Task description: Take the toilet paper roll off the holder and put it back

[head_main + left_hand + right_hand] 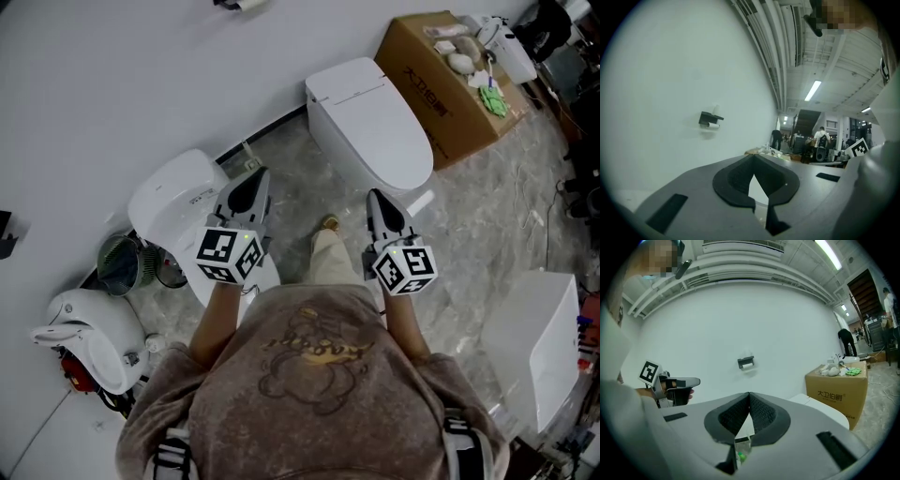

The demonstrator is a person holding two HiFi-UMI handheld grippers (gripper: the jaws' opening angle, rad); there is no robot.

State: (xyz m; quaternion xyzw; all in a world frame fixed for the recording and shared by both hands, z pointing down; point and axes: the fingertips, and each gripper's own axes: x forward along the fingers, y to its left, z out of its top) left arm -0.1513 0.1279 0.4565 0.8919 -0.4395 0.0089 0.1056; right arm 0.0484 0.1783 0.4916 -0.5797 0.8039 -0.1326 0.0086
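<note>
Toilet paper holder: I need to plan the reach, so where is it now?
The toilet paper holder hangs on the white wall, mid-frame in the right gripper view, up-left of the cardboard box.

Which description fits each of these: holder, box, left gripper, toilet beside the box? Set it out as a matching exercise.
Things:
1. holder
2. box
3. left gripper
4. toilet beside the box

Descriptions:
a. brown, cluttered top
b. jaws together, nothing between them
c. white, lid down
d. black, wall-mounted, carries the roll

Pairs: 1-d; 2-a; 3-b; 4-c
</note>
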